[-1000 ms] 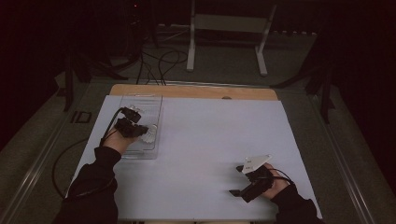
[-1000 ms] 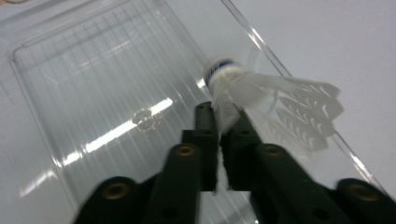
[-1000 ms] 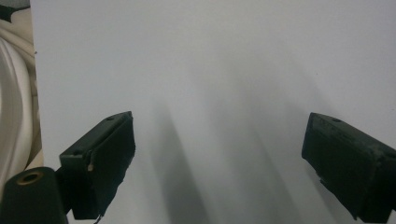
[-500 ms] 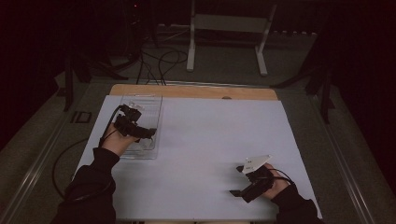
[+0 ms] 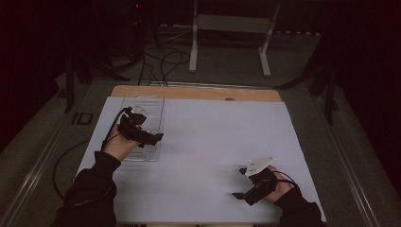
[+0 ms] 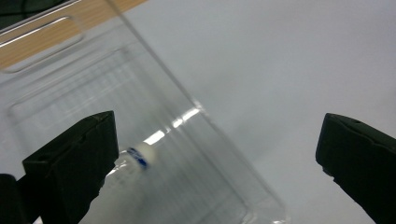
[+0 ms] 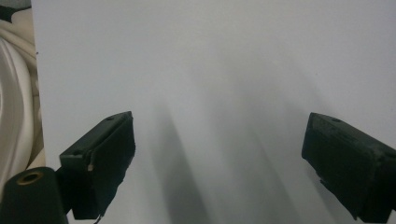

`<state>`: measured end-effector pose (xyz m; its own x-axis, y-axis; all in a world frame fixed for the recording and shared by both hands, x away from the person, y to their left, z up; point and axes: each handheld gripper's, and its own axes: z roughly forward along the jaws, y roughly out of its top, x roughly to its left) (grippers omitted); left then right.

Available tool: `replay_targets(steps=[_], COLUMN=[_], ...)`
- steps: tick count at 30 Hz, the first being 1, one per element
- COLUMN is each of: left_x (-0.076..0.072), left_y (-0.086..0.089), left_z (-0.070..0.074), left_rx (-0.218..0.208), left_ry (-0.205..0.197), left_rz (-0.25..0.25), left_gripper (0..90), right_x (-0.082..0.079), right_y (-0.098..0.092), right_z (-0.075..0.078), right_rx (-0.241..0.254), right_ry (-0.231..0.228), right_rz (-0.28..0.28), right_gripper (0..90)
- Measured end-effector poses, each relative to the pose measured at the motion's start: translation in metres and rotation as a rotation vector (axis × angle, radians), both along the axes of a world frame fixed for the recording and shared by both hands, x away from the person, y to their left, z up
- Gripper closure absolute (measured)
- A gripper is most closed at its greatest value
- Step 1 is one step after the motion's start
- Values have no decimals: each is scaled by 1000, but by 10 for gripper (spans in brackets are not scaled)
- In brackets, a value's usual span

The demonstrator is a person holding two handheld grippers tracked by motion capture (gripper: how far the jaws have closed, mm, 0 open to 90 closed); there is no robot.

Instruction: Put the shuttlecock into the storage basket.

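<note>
Left gripper (image 5: 153,138) releases over the clear tray (image 6: 154,84).
Its 2 jaws just opened wide, holding nothing; small white tube (image 6: 133,161) lies beside one jaw. Lift straight, avoid touching it.

The tray (image 6: 196,154) is clear, glossy plastic with ribbed walls. In it lies a smooth white tube (image 6: 140,156) with a blue band. The sheet (image 5: 213,142) is matt white paper over a wood table (image 5: 198,93). Both grippers' pads (image 7: 100,158) look matt black and slightly rough.
</note>
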<state>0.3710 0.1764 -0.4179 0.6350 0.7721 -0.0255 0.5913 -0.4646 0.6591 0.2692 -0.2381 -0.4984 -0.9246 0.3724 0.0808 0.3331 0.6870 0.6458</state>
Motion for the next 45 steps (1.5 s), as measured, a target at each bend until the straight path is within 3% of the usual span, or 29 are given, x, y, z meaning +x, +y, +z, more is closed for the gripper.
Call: replay_targets(steps=[4, 11, 13, 14, 20, 34, 45], left_x=[-3, -9, -9, -11, -16, -33, -46], left_y=[-4, -14, -15, -18, -28, -59, -72], left_z=[1, 3, 3, 4, 6, 2, -5], left_rx=[-30, -40, -49, -61, -83, -95, -117], left_ry=[-11, -16, -17, -20, -22, -34, -37], left_rz=[-49, -119, -122, -150, -203, -327, -404], left_gripper=[0, 0, 0, 0, 0, 0, 0], right_x=[0, -1, -1, -1, -1, -1, -2], right_y=[-1, -2, -2, -3, -3, -4, -6], right_z=[0, 0, 0, 0, 0, 0, 2], right_rx=[3, 11, 12, 14, 17, 24, 29], right_ry=[-1, 1, 0, 0, -2, -3, -5], right_rz=[-3, -8, -10, -11, -13, -15, -20], right_gripper=[97, 97, 97, 97, 97, 97, 97])
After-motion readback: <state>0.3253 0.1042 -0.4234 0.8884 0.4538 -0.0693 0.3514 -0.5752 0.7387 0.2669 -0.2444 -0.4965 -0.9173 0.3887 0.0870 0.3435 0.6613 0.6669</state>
